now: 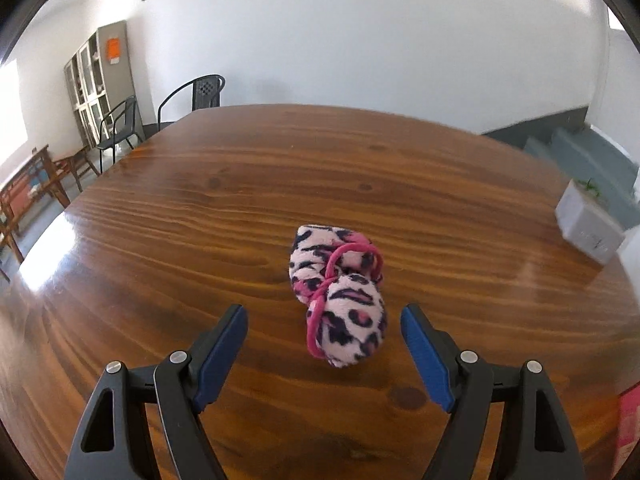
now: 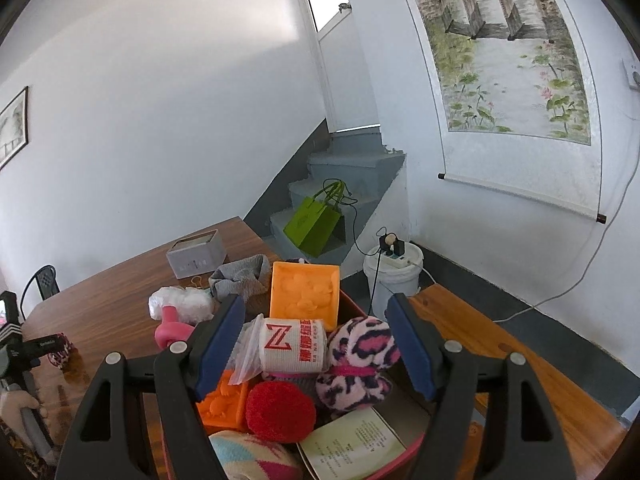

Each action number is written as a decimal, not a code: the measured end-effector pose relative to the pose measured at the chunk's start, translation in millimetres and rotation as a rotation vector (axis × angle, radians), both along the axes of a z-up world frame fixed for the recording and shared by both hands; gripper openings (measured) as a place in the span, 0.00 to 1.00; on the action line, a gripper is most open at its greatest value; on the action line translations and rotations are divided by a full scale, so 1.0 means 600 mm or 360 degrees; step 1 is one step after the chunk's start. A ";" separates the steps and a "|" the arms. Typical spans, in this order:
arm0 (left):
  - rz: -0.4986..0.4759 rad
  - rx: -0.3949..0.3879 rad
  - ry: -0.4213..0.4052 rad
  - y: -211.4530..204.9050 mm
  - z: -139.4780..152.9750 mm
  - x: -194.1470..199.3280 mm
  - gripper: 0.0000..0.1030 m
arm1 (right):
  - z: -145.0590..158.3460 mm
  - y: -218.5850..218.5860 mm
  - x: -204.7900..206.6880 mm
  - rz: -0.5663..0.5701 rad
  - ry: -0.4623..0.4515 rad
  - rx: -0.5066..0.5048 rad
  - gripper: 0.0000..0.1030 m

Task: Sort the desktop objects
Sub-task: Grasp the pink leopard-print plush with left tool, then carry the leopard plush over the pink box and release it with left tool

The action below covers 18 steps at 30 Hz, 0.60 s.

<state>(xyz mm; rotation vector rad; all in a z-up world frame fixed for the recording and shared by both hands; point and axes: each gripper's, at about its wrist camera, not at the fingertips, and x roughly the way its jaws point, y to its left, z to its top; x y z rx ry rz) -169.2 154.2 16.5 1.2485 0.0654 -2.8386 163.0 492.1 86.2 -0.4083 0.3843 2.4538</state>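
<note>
**Left jaws lining up on the sock roll**

While the sock roll (image 1: 340, 296) is lying on the counter (image 1: 200, 220) just ahead of the left gripper (image 1: 324, 320), slightly right of centre, its long axis is running away from the wide-open, empty jaws. Open wood all round, edges far. Right gripper (image 2: 316, 320) is hovering open and empty over the full bin (image 2: 352, 304).

- My left tongs (image 1: 324, 318) are tipped down, blue pads (image 1: 224, 356) spread wide with nothing pinched.
- My right tongs (image 2: 316, 320) sit more level, also gaping, pads (image 2: 412, 348) not squeezing anything.
</note>
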 end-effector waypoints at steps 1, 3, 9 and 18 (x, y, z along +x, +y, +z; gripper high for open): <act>-0.0017 0.0006 -0.0033 0.001 -0.006 -0.009 0.78 | 0.000 0.000 -0.001 0.0000 -0.0003 0.0002 0.75; -0.0052 0.0028 -0.0096 0.003 -0.016 -0.026 0.78 | -0.001 -0.001 -0.001 -0.0003 -0.0006 0.0009 0.75; -0.0136 0.0112 -0.0120 0.007 -0.013 -0.032 0.36 | 0.003 -0.001 0.005 -0.0015 0.0024 0.0012 0.75; -0.0421 0.0145 0.0014 0.099 0.046 0.052 0.36 | 0.010 0.011 0.024 -0.0049 0.0104 -0.0035 0.75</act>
